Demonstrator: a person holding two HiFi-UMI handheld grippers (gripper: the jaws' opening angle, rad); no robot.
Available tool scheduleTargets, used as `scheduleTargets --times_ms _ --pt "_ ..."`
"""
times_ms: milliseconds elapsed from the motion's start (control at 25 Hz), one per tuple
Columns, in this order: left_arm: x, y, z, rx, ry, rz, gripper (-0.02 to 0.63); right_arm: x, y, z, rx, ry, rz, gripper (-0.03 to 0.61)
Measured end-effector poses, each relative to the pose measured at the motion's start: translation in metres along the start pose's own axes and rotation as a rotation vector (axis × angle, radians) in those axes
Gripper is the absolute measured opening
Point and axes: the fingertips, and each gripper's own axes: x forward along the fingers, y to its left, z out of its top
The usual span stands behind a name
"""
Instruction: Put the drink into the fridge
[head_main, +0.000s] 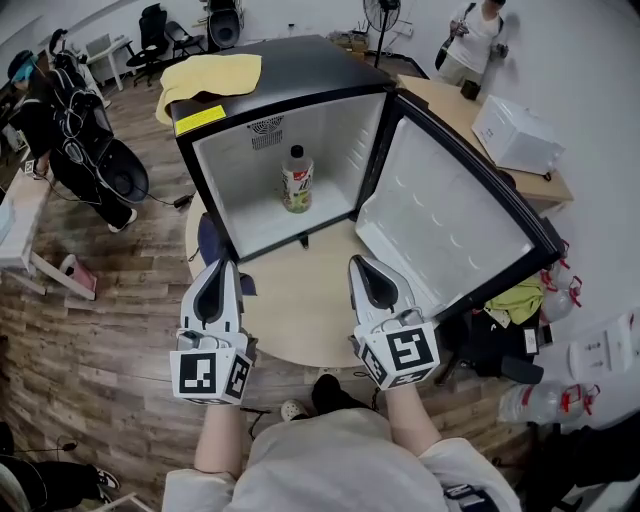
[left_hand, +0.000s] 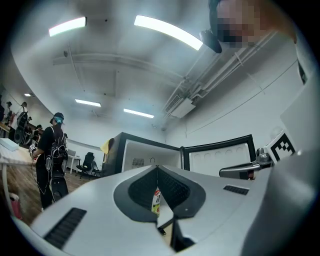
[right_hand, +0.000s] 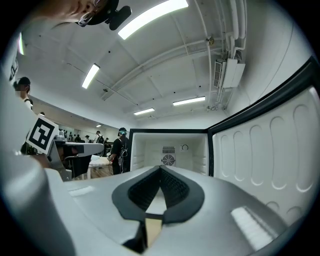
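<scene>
1. The fridge (head_main: 228, 165) stands on a round tabletop (head_main: 300, 315), its door (head_main: 440, 215) swung wide open to the right in the head view.
2. The drink (head_main: 296, 180), a bottle with a dark cap and a green-and-white label, stands upright on the fridge's white inner floor. It is roughly central and set back towards the rear wall, below a small vent (head_main: 266, 132).
3. The label's print is too small to read, and I cannot be sure whether the bottle touches the back wall or stands just clear of it.
4. The left gripper (head_main: 222, 263) is held above the near part of the tabletop, pointing at the fridge opening. Its fingers are pressed together at the tips and nothing is pinched between them.
5. In the left gripper view a sliver of the bottle shows through the notch behind the closed tips, well off inside the fridge and not in the grip.
6. The right gripper (head_main: 358, 262) is beside the left one, just in front of the lower corner of the open door. Its fingers also meet at the tips and carry nothing.
7. The right gripper view looks straight into the white compartment, with the ribbed inner face of the door on its right.
8. A yellow cloth (head_main: 210, 75) lies on the black fridge top, and a yellow sticker (head_main: 200, 118) sits near the front left corner.
9. A person in dark clothes (head_main: 85, 140) stands on the wooden floor (head_main: 100, 330) to the left. Another person (head_main: 478, 35) stands at the upper right, near a white box (head_main: 515, 135).
</scene>
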Motion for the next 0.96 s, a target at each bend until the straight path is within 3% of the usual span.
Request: scheduleTargets --times_ms 960 --pt "-0.040 -0.010 0.010 -0.015 -0.022 -0.060 0.009 -0.041 0.028 0.011 -0.020 -0.030 -0.042 0.011"
